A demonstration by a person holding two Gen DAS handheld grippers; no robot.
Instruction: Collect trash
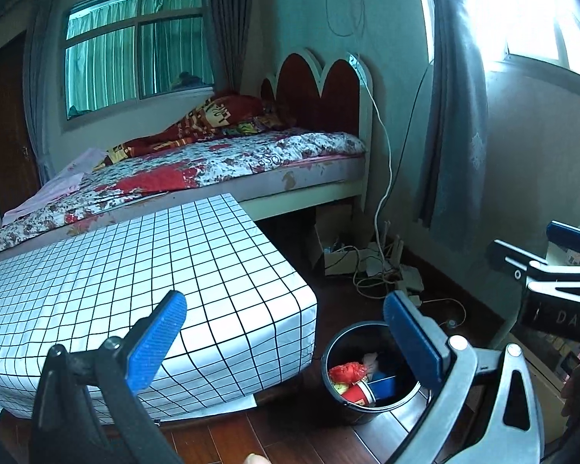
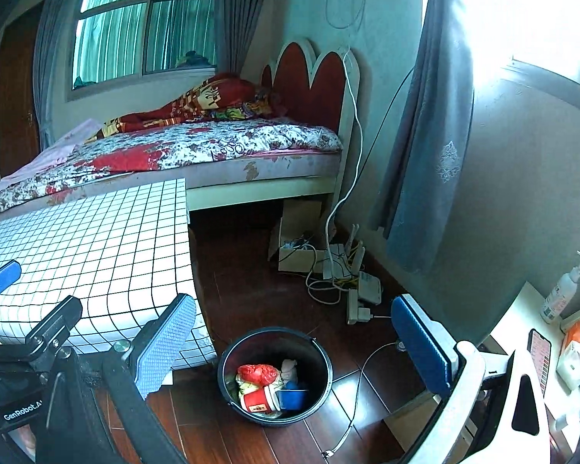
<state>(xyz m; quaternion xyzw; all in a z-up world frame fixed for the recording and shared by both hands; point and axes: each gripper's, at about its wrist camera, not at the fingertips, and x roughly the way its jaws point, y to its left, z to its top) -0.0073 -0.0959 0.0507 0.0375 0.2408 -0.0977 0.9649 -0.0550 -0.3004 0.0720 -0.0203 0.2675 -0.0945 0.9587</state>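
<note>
Both grippers held above the wood floor [image 2: 251, 290], left gripper [image 1: 286, 332] and right gripper [image 2: 294, 340] each with blue pads spread wide apart, nothing between them. Black bin [image 2: 321, 352] standing on the floor near, just right of the grid-cloth table [image 1: 135, 270], holding trash: red cup [image 2: 257, 402], blue cup [image 2: 292, 398], red wrapper [image 2: 257, 373]. Far: bed [image 1: 251, 154], cable tangle [image 2: 328, 278] by the curtain [image 2: 425, 154]; desk [image 2: 514, 321] at right with pump bottle [image 2: 560, 294] and phone [image 2: 539, 352].

Floor: dark wood [image 2: 251, 290] | black trash bucket [image 2: 228, 363] below my claw | power strip and cables [image 2: 353, 305] beyond it
</note>
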